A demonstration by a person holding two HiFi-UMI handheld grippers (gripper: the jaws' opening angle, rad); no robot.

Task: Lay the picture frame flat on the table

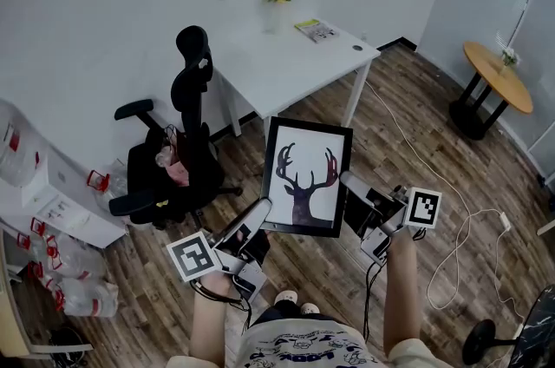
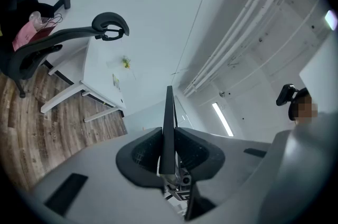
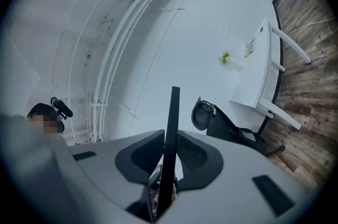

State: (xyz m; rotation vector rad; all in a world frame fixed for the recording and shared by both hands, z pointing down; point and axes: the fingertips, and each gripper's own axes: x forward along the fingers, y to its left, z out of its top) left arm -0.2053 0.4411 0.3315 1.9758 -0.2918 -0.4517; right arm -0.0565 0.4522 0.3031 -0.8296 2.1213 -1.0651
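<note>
black picture frame (image 1: 307,177), with a deer print, is held in the air over the wooden floor (image 1: 408,132), short of the white table (image 1: 286,62). left gripper (image 1: 260,217) pinches its lower left edge, right gripper (image 1: 349,184) its right edge, both jaw pairs closed on it.

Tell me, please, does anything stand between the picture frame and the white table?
Nothing visible does: only open floor lies between the picture frame and the table. The office chair stands off to the left.
</note>
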